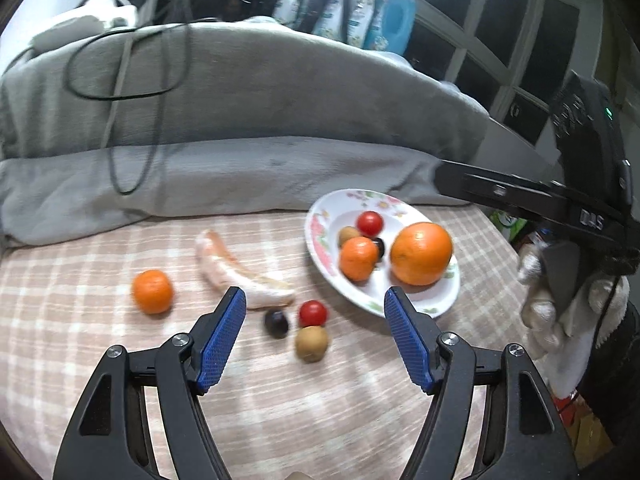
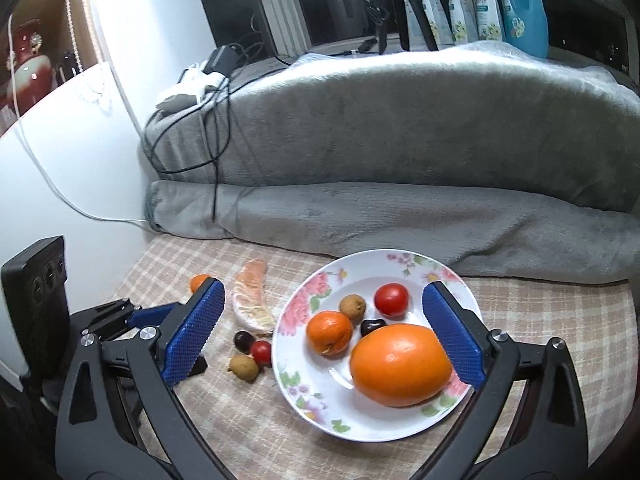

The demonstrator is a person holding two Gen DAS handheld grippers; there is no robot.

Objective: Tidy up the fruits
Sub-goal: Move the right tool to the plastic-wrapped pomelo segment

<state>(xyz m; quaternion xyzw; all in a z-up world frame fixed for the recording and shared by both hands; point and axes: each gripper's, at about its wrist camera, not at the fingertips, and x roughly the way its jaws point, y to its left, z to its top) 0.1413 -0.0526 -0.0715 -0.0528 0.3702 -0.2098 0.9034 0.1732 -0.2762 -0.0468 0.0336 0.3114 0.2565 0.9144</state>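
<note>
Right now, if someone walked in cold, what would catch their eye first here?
Probably the big orange, the largest and brightest thing, lying in the flowered plate beside a smaller orange and a red tomato. Next, the pale peeled citrus segment lying on the checked cloth left of the plate.

Plate (image 2: 460,292) looks like glazed ceramic or melamine, hard to say which: glossy white with a printed flower pattern. Big orange (image 2: 400,364) has a shiny, finely dimpled skin that catches the light. Tomatoes (image 2: 391,299) are smooth and glossy too, while the little brown fruit (image 2: 353,306) is dull and rough. Checked cloth (image 2: 560,320) underneath is matt woven fabric. Grey blanket (image 2: 400,140) is fuzzy fleece. Gripper pads (image 2: 452,332) are blue textured rubber on matt black plastic arms with metal screws.
</note>
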